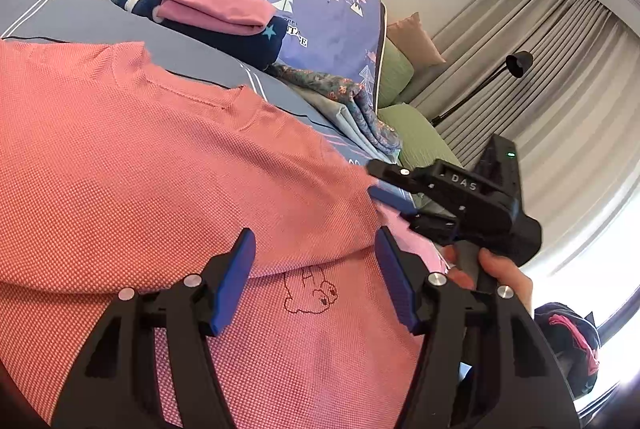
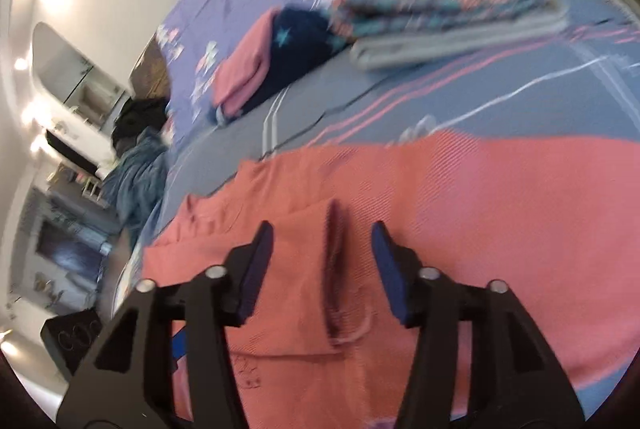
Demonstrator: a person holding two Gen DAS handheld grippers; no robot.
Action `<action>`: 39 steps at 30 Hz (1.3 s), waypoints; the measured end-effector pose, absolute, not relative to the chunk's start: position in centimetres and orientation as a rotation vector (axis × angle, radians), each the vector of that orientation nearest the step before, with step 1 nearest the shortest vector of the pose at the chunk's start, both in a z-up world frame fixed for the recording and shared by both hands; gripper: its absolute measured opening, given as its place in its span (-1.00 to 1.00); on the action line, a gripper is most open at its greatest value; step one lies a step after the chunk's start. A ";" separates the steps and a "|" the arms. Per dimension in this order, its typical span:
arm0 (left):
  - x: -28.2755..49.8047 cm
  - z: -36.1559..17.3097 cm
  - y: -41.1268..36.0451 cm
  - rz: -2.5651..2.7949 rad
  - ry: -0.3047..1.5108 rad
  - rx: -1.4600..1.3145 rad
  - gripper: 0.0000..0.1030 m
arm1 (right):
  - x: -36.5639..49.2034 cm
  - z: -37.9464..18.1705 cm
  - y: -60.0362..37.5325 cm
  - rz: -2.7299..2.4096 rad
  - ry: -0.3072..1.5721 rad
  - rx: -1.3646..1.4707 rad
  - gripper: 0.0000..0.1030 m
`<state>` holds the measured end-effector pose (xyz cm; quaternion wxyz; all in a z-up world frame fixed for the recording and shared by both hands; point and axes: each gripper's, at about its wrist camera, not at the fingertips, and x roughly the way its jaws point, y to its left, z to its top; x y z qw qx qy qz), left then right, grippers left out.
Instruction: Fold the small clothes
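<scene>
A: Item 1, the pink shirt. We find it spread on the bed, a small bear outline stitched near the hem, one side already turned over the body, likely the 1st fold.

B: Item 2, the left hand-held gripper. We log it hovering above the shirt, jaws wide, nothing between them, probably waiting its turn.

A: Item 3, the right hand-held gripper. Partly open over a raised crease, pads clear of the cloth; we judge it has let the fold go.

B: Item 4, the folded stack, pink on navy, set aside near the pillow.

A: Unclear: the right view is blurred, and the shirt's lower edge is cut off in both.
</scene>
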<state>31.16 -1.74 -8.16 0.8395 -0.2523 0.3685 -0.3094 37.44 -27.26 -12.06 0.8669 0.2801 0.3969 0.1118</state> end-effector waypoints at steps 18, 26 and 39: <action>30.6 -7.9 -2.7 -0.585 0.758 -0.427 0.21 | 32.0 -12.2 -25.8 0.234 0.797 0.535 -0.05; 29.8 -7.3 -3.3 -0.564 0.727 -0.373 0.21 | 22.8 -12.7 -37.3 0.050 0.650 0.799 0.13; 29.6 -7.1 -3.7 -0.565 0.716 -0.339 0.31 | 15.4 -21.1 -53.8 -0.277 0.572 1.345 0.31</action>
